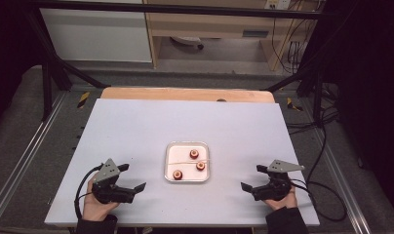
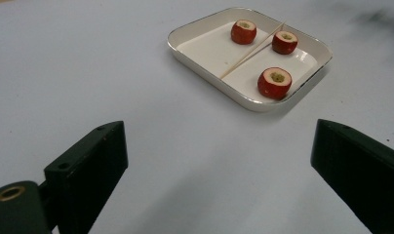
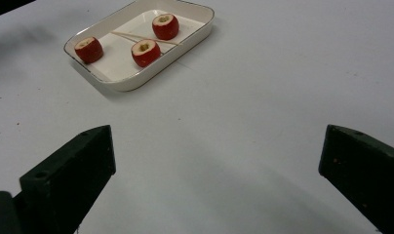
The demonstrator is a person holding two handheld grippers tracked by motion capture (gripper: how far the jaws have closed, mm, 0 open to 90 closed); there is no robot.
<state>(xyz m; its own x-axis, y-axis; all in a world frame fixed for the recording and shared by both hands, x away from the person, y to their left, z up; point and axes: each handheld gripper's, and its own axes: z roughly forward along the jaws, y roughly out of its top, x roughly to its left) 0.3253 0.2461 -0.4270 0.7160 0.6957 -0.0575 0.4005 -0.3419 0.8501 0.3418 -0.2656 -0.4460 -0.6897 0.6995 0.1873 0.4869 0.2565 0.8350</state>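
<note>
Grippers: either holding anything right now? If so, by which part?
Nothing held. Left gripper and right gripper are both open over bare table, apart from the tray.

The surface point(image 2: 112, 73) ahead of the jaws looks matt, smooth and pale, with a bare wooden edge point(image 1: 187, 94) at its far side. The tray point(image 2: 302, 83) beyond the jaws looks like glossy white ceramic. The three cored red fruits point(image 2: 274, 82) have shiny skin. The skewer point(image 2: 248, 53) looks like pale, dry wood. The jaws are matt black plastic.
</note>
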